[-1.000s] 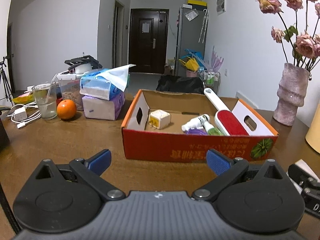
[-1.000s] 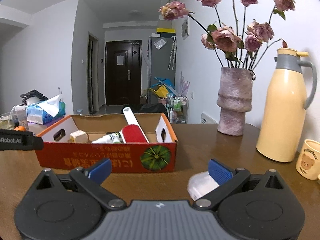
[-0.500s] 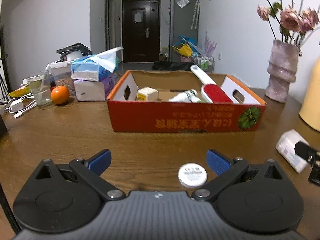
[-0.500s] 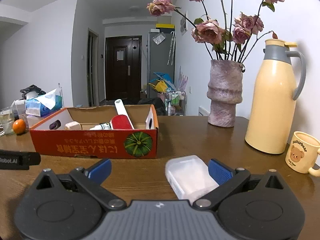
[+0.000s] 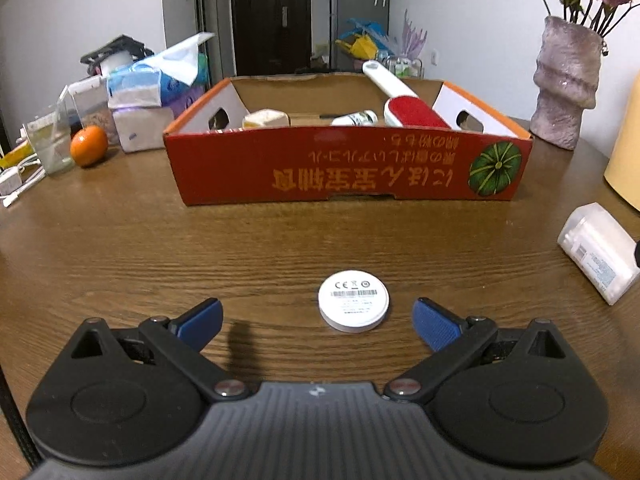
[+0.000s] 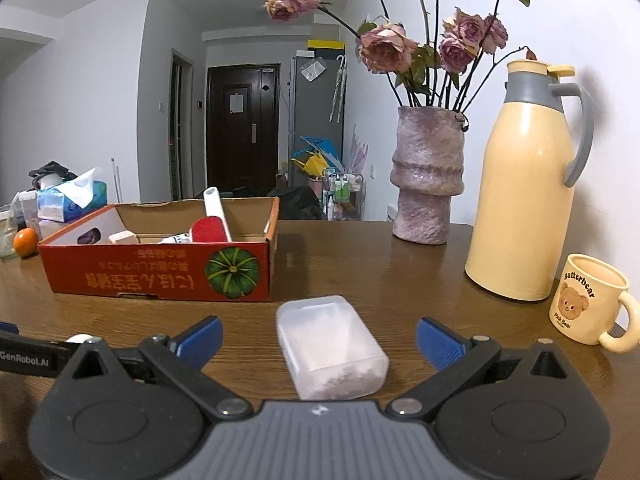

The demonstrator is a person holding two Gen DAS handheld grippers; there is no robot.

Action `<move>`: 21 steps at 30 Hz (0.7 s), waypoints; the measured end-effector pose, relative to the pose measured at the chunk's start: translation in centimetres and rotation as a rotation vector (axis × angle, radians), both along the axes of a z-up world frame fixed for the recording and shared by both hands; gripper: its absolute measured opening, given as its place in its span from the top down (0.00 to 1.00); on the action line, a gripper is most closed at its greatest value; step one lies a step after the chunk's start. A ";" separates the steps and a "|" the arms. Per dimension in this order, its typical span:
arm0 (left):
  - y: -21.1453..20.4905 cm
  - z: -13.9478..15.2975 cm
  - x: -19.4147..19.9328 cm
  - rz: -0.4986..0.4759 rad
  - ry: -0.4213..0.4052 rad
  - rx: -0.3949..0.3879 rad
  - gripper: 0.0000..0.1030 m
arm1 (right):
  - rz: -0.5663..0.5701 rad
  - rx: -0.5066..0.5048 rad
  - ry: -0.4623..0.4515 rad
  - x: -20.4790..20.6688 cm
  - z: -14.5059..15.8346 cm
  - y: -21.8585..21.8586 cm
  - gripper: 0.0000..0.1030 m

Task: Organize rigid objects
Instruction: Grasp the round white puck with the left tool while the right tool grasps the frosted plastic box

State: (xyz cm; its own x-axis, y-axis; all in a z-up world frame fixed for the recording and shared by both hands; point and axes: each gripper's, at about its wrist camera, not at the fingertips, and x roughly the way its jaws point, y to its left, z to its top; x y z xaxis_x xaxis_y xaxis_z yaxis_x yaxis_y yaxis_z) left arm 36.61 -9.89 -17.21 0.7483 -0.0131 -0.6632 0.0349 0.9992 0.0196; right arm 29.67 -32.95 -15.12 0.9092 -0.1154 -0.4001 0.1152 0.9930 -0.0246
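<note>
Both grippers are spread wide and holding nothing. Left gripper (image 5: pixel 316 322) has the white puck (image 5: pixel 353 306) between its fingers, right gripper (image 6: pixel 319 338) straddles the clear plastic box (image 6: pixel 330 346), both flat on the table (image 5: pixel 160 248).

I count one red cardboard box (image 5: pixel 348 168) mid-frame, holding one lint brush (image 5: pixel 404 98), one small cream block (image 5: pixel 266 119) and one white bottle (image 5: pixel 356 118). In front of it I see one white round disc (image 5: pixel 353 306) and one clear plastic case (image 6: pixel 330 344). At the right of my right view there is one vase (image 6: pixel 428 176), one thermos jug (image 6: pixel 528 184) and one mug (image 6: pixel 592 298); at the left edge, one orange (image 5: pixel 89 146) and one glass (image 5: pixel 50 144).
</note>
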 end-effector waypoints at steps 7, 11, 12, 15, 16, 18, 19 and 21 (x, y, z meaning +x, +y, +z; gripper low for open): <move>-0.5 -0.3 0.8 0.002 0.022 -0.004 0.05 | -0.009 -0.005 0.007 0.2 -0.3 -1.5 0.00; -0.9 -0.4 1.2 -0.011 0.022 -0.008 0.14 | -0.018 0.007 0.016 0.4 -0.4 -2.0 0.00; -1.0 -0.3 1.3 -0.018 0.019 -0.010 0.15 | -0.017 0.007 0.017 0.5 -0.5 -2.0 0.00; -1.6 -0.2 1.3 -0.047 0.007 -0.010 0.27 | -0.016 0.002 0.021 0.5 -0.7 -1.8 0.00; -1.8 -0.2 1.3 -0.056 0.002 -0.010 0.34 | -0.016 0.002 0.023 0.5 -0.8 -1.8 0.00; -2.0 -0.1 1.2 -0.074 -0.006 -0.011 0.47 | -0.017 0.002 0.028 0.6 -0.9 -1.7 0.00; -2.1 -0.1 1.1 -0.079 -0.009 -0.009 0.56 | -0.017 0.001 0.030 0.6 -0.9 -1.7 0.00; -2.1 0.0 1.0 -0.094 -0.013 -0.014 0.60 | -0.019 0.002 0.032 0.7 -1.0 -1.7 0.00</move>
State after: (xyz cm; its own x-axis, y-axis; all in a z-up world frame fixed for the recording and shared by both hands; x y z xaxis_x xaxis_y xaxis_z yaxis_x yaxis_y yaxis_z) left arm 37.65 -11.97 -17.17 0.7516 -0.0930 -0.6530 0.1283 0.9917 0.0064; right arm 30.34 -34.61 -16.09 0.8938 -0.1314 -0.4288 0.1329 0.9908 -0.0267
